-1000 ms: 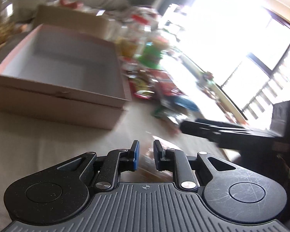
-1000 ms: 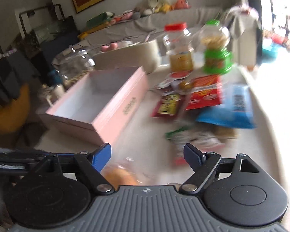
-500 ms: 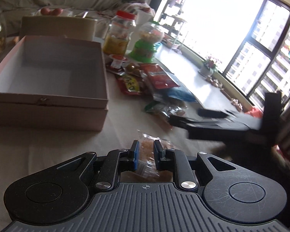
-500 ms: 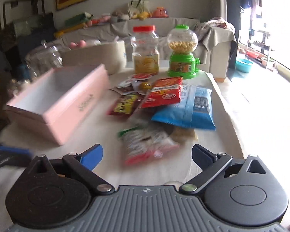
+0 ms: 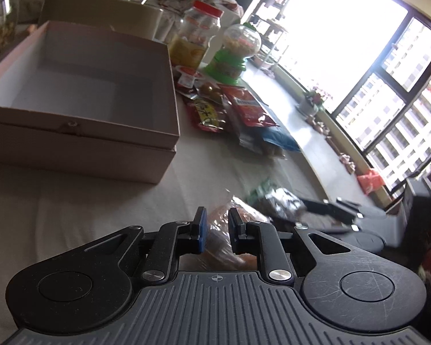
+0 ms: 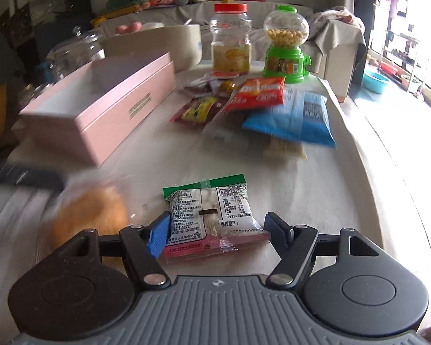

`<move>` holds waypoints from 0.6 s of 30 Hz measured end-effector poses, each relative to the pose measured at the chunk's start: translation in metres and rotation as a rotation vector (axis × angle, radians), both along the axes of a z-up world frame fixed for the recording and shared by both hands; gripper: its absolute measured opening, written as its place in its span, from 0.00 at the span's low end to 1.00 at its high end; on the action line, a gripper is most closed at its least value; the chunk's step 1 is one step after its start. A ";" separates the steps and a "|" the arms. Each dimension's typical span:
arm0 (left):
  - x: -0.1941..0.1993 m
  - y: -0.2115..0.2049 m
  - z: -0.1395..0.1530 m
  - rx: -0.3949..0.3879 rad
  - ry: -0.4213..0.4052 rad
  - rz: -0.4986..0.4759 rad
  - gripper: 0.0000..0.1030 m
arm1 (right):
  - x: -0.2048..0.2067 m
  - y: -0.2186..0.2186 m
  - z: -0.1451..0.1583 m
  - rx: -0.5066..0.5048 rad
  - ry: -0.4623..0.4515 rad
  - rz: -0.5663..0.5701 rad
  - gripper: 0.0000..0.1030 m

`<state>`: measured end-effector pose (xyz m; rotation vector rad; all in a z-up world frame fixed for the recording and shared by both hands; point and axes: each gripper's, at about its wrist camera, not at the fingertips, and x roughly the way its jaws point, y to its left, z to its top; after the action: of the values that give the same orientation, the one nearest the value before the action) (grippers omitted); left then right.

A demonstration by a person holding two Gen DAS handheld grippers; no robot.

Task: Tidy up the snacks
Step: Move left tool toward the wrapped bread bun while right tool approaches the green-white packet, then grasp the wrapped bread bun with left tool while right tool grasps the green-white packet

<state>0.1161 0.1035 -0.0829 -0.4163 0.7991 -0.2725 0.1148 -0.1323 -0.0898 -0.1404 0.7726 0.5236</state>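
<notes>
A bun in a clear wrapper (image 5: 244,215) lies on the cloth-covered table, and my left gripper (image 5: 217,230) is shut on it. In the right wrist view the bun (image 6: 92,215) is a blurred orange shape at the lower left. A small snack packet with a green top and a pink bottom (image 6: 209,210) lies flat between the jaws of my right gripper (image 6: 215,234). These jaws are closing, with the fingertips at the packet's two side edges and no visible squeeze. The open pink box (image 6: 115,120) stands empty at the left; its near wall (image 5: 86,149) shows in the left wrist view.
Behind the box are a red, a dark red and a blue snack bag (image 6: 290,115), a red-lidded jar (image 6: 230,40), a green candy dispenser (image 6: 284,54), a beige tub (image 6: 158,43) and a glass jar (image 6: 74,54). The table edge curves along the right.
My right gripper has dropped down over the green-and-pink packet and its jaws have narrowed around it. The left gripper still grips the bun and has barely shifted.
</notes>
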 end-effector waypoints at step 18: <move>-0.033 -0.087 0.018 0.517 -0.111 -0.346 0.19 | -0.036 -0.031 -0.004 0.030 -0.004 -0.130 0.89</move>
<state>0.0827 0.0167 -0.0654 0.2253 0.7974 -0.3927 0.0788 -0.1631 -0.0936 -0.0628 0.7644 0.4110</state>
